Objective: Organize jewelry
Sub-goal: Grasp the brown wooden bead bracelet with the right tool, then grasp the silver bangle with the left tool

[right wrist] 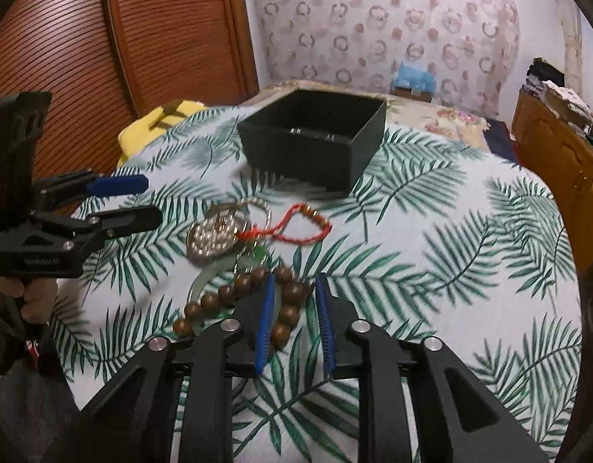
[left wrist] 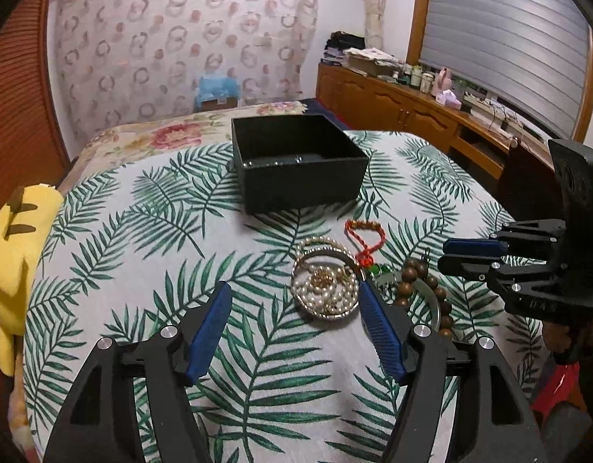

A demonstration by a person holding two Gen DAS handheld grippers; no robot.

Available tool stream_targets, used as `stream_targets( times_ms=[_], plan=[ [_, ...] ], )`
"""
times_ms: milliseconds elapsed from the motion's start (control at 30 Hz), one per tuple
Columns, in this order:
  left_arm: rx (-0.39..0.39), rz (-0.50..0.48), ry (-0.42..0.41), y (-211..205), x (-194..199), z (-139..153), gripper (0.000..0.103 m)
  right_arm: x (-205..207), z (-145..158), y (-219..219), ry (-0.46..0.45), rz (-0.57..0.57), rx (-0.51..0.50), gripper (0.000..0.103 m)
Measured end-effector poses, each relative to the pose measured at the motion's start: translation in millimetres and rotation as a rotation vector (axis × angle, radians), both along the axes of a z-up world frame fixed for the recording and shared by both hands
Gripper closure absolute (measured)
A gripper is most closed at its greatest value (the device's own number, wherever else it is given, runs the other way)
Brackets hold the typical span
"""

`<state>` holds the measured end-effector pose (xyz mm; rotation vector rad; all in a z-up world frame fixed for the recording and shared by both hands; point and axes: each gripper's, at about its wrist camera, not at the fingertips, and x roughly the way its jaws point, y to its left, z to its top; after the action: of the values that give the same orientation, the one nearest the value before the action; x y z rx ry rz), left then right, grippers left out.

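Observation:
Jewelry lies heaped on a palm-leaf cloth (left wrist: 142,231) in front of an open black box (left wrist: 296,193) (right wrist: 308,158). There is a pearl necklace inside a silver ring (left wrist: 323,289) (right wrist: 211,237), a red cord bracelet (left wrist: 367,237) (right wrist: 296,227), and a brown wooden bead bracelet (left wrist: 416,274) (right wrist: 227,293). A pale bangle (left wrist: 435,301) (right wrist: 200,281) lies under the beads. My left gripper (left wrist: 294,285) (right wrist: 149,200) is open, its right fingertip beside the pearls. My right gripper (right wrist: 296,277) (left wrist: 446,254) straddles a run of wooden beads, with a gap still showing beside them.
A yellow plush toy (left wrist: 14,250) (right wrist: 173,115) sits at the cloth's left edge. A wooden sideboard (left wrist: 392,104) (right wrist: 558,146) with clutter runs along the right under a shuttered window. A slatted wooden door (right wrist: 142,38) stands at the left. A floral blanket (left wrist: 173,131) lies behind the box.

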<state>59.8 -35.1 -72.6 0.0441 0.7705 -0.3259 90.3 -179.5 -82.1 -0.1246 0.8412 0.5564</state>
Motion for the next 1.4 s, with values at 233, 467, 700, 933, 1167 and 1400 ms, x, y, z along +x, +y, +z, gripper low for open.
stream_targets(
  times_ms=[233,467,700,933,1167,1400],
  plan=[
    [0.016,-0.023,0.024,-10.6,-0.2,-9.6,0.038,10.1,-8.9,5.5,0.037,-0.005,-0.021,0.087],
    [0.019,-0.042,0.040,-17.7,1.4,-13.1,0.038,16.1,-14.2,11.6,0.070,0.008,-0.039,0.087],
    [0.020,-0.058,0.073,-23.2,9.3,-18.4,0.037,16.6,-18.7,15.5,0.074,0.027,-0.071,0.086],
    [0.034,-0.062,0.114,-26.2,21.4,-24.9,0.037,4.7,8.2,1.9,-0.008,-0.001,-0.045,0.087],
    [0.036,-0.066,0.141,-31.0,32.2,-31.3,0.037,-2.6,34.0,-17.6,-0.066,-0.034,-0.024,0.086],
    [0.006,-0.060,0.144,-30.4,35.9,-31.2,0.037,-6.6,38.5,-24.5,-0.087,-0.045,-0.021,0.086]
  ],
)
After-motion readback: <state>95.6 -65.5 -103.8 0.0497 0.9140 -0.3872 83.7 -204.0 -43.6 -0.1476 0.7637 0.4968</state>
